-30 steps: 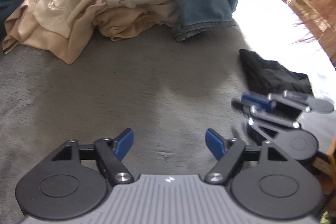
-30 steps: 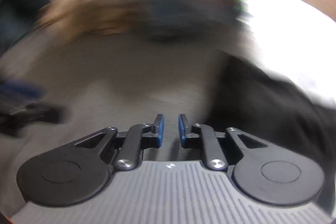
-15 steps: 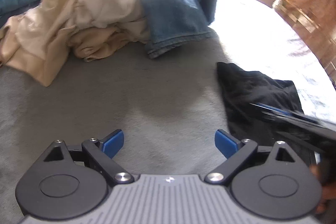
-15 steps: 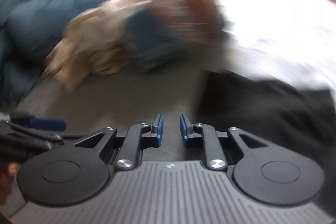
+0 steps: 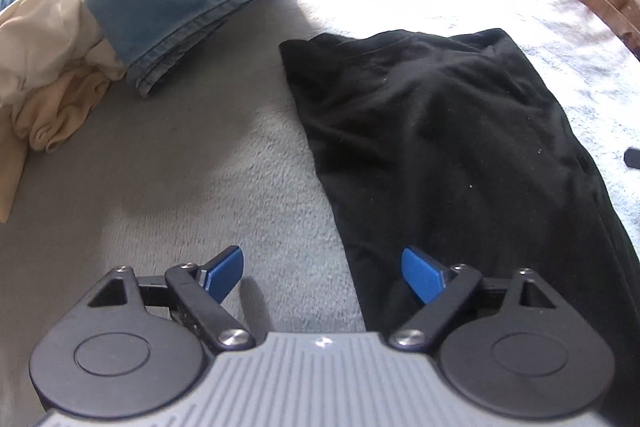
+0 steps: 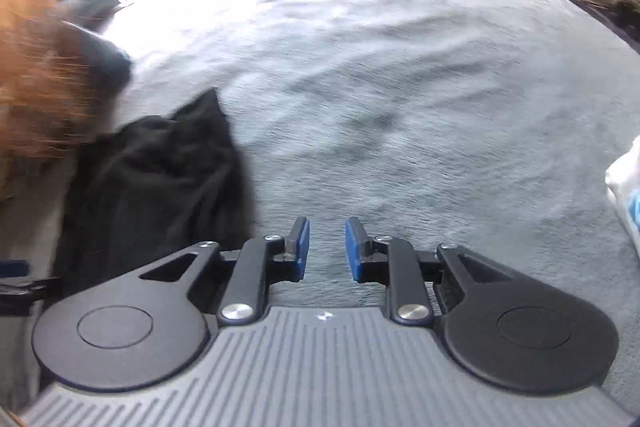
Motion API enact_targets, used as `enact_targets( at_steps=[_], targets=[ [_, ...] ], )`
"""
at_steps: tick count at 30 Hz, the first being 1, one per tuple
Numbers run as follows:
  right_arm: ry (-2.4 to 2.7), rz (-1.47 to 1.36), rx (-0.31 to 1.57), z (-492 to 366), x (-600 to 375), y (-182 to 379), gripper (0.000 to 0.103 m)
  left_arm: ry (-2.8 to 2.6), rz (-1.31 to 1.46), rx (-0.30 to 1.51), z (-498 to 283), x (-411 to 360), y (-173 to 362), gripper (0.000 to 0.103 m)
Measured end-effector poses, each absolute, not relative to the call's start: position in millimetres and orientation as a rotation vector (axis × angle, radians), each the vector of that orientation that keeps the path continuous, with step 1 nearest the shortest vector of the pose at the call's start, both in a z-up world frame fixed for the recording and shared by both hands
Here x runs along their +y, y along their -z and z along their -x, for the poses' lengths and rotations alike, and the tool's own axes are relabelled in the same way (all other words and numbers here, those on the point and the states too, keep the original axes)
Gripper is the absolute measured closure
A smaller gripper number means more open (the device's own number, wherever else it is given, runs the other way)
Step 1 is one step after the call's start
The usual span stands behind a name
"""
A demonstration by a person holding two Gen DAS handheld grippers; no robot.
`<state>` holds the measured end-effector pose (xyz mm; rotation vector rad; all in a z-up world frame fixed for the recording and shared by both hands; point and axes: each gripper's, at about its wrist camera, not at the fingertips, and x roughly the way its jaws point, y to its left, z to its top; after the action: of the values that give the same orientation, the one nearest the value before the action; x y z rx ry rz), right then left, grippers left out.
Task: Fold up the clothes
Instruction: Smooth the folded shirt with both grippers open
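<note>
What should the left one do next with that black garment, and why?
Probably ease the left hand-held gripper down and close it on the near edge of the black garment: its jaws stand wide open, empty, straddling that edge on the grey blanket.

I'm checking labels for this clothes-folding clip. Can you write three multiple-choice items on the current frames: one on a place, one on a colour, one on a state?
1. Where does the black garment lie relative to the folded jeans in the left wrist view?
A. To their right
B. On top of them
C. Under them

2. What colour are the left gripper finger pads?
A. Red
B. Blue
C. White

3. What is the right gripper holding?
A. The jeans
B. The black garment
C. Nothing

Answers: 1 A, grey blanket shows between them. 2 B, both pads are blue. 3 C, only blanket shows in the narrow gap between its fingers.
</note>
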<state>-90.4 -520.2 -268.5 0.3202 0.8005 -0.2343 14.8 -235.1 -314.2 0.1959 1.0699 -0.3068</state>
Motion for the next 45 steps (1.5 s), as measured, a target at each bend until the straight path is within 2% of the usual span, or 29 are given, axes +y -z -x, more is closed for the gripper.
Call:
enact_targets(
  at_steps=[3,6,9,14,15,18,20,21,23,26,29,32,33,38,45],
  targets=[
    [-0.075,-0.246,0.851,93.5,-488.0,260.4,0.086,0.29,-0.21,1.074,-10.7,-233.3,312.3,0.015],
    [-0.057,-0.178,0.958,103.3,-490.0,279.2,0.086,0.286,-0.225,1.07,-3.4,-231.5,311.1,0.015],
    [0.174,-0.407,0.905,121.4,-546.2,279.7,0.084,0.284,-0.23,1.07,1.6,-227.5,309.6,0.015],
    [-0.037,-0.391,0.85,109.1,-518.3,266.4,0.085,0.281,-0.26,1.062,14.0,-228.9,307.1,0.015],
    [-0.08,-0.377,0.862,101.9,-510.8,270.6,0.087,0.28,-0.273,1.058,16.8,-229.7,306.2,0.015],
    [0.028,-0.317,0.948,89.8,-516.4,292.7,0.085,0.286,-0.317,1.04,25.7,-230.2,302.6,0.015],
    [0.172,-0.465,0.897,102.2,-543.3,289.7,0.089,0.299,-0.333,1.023,32.8,-228.1,298.6,0.015],
    [0.229,-0.493,0.86,110.4,-547.2,281.5,0.085,0.308,-0.337,1.018,36.5,-227.4,296.9,0.015],
    [0.167,-0.449,0.832,123.4,-534.4,265.7,0.085,0.332,-0.338,1.021,45.0,-227.6,292.2,0.015],
    [-0.04,-0.32,0.887,143.6,-495.8,256.1,0.085,0.417,-0.347,1.026,66.3,-230.3,283.3,0.015],
    [-0.07,-0.209,1.023,169.5,-485.1,273.2,0.087,0.474,-0.409,1.045,95.6,-234.8,285.3,0.015],
    [0.141,-0.344,1.01,203.5,-519.3,273.4,0.088,0.497,-0.464,1.065,120.0,-235.4,289.9,0.015],
    [0.192,-0.393,0.995,213.8,-527.7,271.3,0.084,0.498,-0.466,1.065,126.4,-234.6,289.0,0.015],
    [0.17,-0.385,1.057,246.9,-508.7,274.6,0.085,0.547,-0.435,1.093,153.2,-240.3,287.5,0.015],
    [0.138,-0.372,1.144,293.2,-482.0,279.3,0.085,0.591,-0.616,1.227,243.0,-241.4,318.9,0.015]
  ],
)
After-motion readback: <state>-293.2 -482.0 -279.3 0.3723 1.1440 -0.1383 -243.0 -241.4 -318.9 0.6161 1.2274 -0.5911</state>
